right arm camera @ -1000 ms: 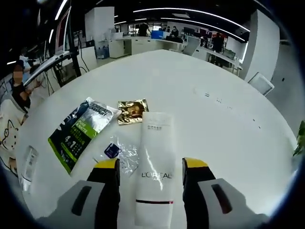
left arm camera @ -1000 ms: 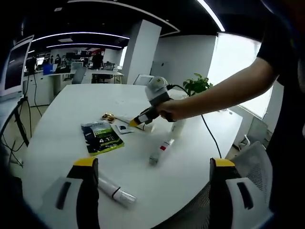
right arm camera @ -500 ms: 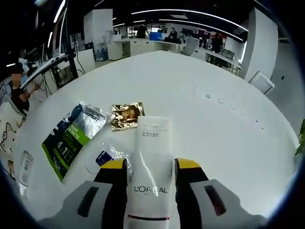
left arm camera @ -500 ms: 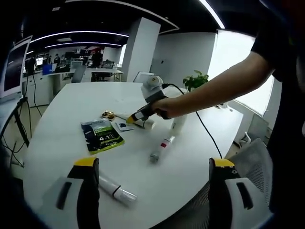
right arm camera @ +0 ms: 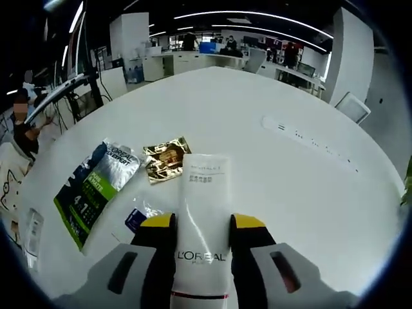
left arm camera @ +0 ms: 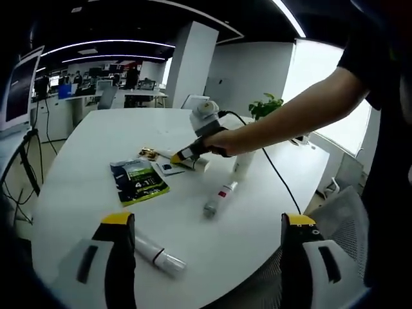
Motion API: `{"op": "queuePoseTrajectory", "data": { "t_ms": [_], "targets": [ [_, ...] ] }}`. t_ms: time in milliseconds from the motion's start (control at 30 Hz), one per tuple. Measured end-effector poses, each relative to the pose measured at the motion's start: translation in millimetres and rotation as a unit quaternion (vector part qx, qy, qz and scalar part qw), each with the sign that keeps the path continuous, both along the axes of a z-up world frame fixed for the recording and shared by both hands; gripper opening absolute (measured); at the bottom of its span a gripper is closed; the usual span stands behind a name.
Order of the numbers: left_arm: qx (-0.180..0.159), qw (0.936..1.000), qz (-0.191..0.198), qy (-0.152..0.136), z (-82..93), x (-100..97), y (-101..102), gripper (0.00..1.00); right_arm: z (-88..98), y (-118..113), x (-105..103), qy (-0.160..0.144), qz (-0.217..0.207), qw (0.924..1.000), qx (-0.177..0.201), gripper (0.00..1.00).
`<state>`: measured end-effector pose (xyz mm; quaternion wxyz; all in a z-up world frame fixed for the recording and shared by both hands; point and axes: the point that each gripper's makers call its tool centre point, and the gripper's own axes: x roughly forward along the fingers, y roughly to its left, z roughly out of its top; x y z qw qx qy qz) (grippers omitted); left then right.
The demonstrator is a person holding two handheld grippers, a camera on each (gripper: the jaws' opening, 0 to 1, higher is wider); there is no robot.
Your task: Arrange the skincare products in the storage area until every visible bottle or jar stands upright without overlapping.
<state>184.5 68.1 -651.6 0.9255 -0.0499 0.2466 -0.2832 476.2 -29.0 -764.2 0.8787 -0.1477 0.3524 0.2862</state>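
Note:
A white L'Oreal tube [right arm camera: 205, 183] lies flat on the white table [right arm camera: 290, 103], and my right gripper [right arm camera: 203, 221] is shut on its lower half, jaws pressing both sides. In the left gripper view the right gripper [left arm camera: 187, 153], held in a person's hand, sits over that tube [left arm camera: 198, 163] at mid-table. My left gripper [left arm camera: 208, 220] hovers open above the near table edge, holding nothing. A white tube [left arm camera: 158, 256] lies just past its left jaw. A slim tube with a red mark [left arm camera: 219, 198] lies farther out, and a white bottle [left arm camera: 243, 163] stands upright beyond it.
A green sachet [right arm camera: 95, 188], a gold sachet [right arm camera: 165, 158] and a small clear sachet [right arm camera: 138, 216] lie left of the held tube. A cable [left arm camera: 278, 174] runs across the table's right side. A chair back [left arm camera: 347, 225] stands by the near edge. A potted plant [left arm camera: 265, 108] is behind the table.
My right gripper's jaws have closed in from either side until they press on the L'Oreal tube. The left gripper has stayed open and hardly moved.

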Motion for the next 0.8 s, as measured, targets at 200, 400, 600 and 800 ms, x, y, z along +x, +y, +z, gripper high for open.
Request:
{"op": "queuePoseTrajectory", "data": {
  "t_ms": [200, 400, 600, 800],
  "targets": [
    [-0.002, 1.0000, 0.004, 0.000, 0.3, 0.2, 0.6, 0.86, 3.5, 3.1, -9.5, 0.018, -0.008, 0.9994, 0.027, 0.30],
    [-0.004, 1.0000, -0.004, 0.001, 0.3, -1.0, -2.2, 0.86, 37.3, 17.9, -24.4, -0.005, 0.010, 0.9977, 0.067, 0.29],
    [-0.018, 0.9998, 0.003, -0.003, 4.2, 0.5, -0.2, 0.86, 66.8, 34.5, -45.9, -0.024, 0.039, 0.9936, 0.103, 0.29],
    [-0.026, 0.9996, 0.005, -0.007, 12.6, 2.1, -5.0, 0.86, 89.2, 41.7, -71.9, -0.043, 0.072, 0.9896, 0.117, 0.29]
  ]
}}
